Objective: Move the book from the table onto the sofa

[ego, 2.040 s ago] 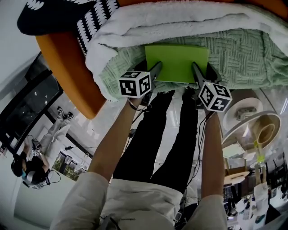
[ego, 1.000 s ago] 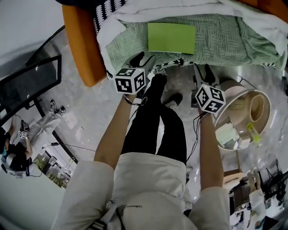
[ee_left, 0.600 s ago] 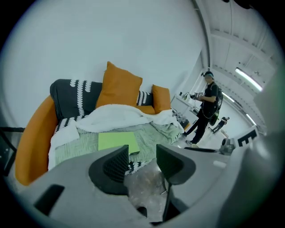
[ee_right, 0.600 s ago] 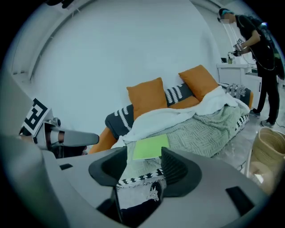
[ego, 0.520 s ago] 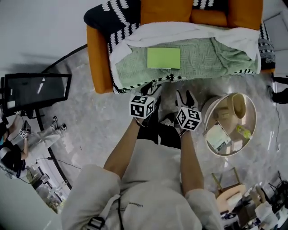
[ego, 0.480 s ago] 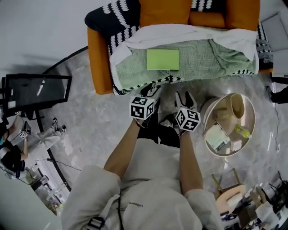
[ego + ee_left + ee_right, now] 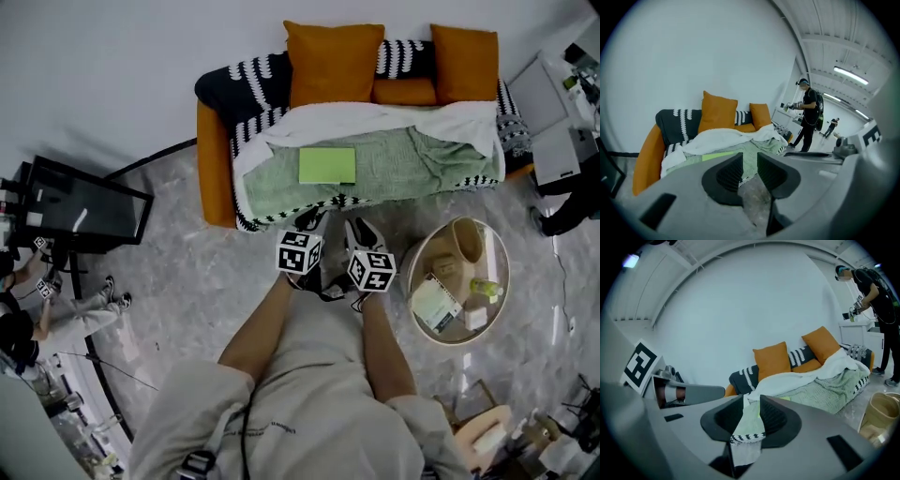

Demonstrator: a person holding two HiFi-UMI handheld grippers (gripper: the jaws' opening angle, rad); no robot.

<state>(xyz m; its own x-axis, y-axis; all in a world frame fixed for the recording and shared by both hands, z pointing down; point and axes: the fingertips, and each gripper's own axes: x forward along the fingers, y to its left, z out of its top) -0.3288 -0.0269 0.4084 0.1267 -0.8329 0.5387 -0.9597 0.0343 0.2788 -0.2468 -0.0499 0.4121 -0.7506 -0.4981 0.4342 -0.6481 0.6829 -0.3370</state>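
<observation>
Looking down from the head view, the green book (image 7: 327,165) lies flat on the sofa (image 7: 214,169), on the pale green blanket (image 7: 412,169) spread over the seat, toward its left end; a white throw (image 7: 375,117) is bunched behind it, below the orange cushions (image 7: 333,61); the left hand-held gripper (image 7: 310,223) and right hand-held gripper (image 7: 359,231) are held side by side in front of the person's body, over the floor just short of the sofa's front edge and well apart from the book; the round counter (image 7: 507,281) stands to the right with a few small items on it.

From the left gripper view, the left hand-held gripper (image 7: 750,161) has just been closing its jaws, yet a narrow gap shows between the ribbed pads and nothing sits in it; beyond them the book (image 7: 719,155) shows as a bright green strip on the blanket; a person (image 7: 808,117) stands off to the right.

From the right gripper view, the right hand-held gripper (image 7: 751,404) has likewise just been closing; its jaws stand slightly apart and empty, with only the blanket's fringed edge and the floor visible through the gap; the sofa (image 7: 740,376) stretches across behind.
</observation>
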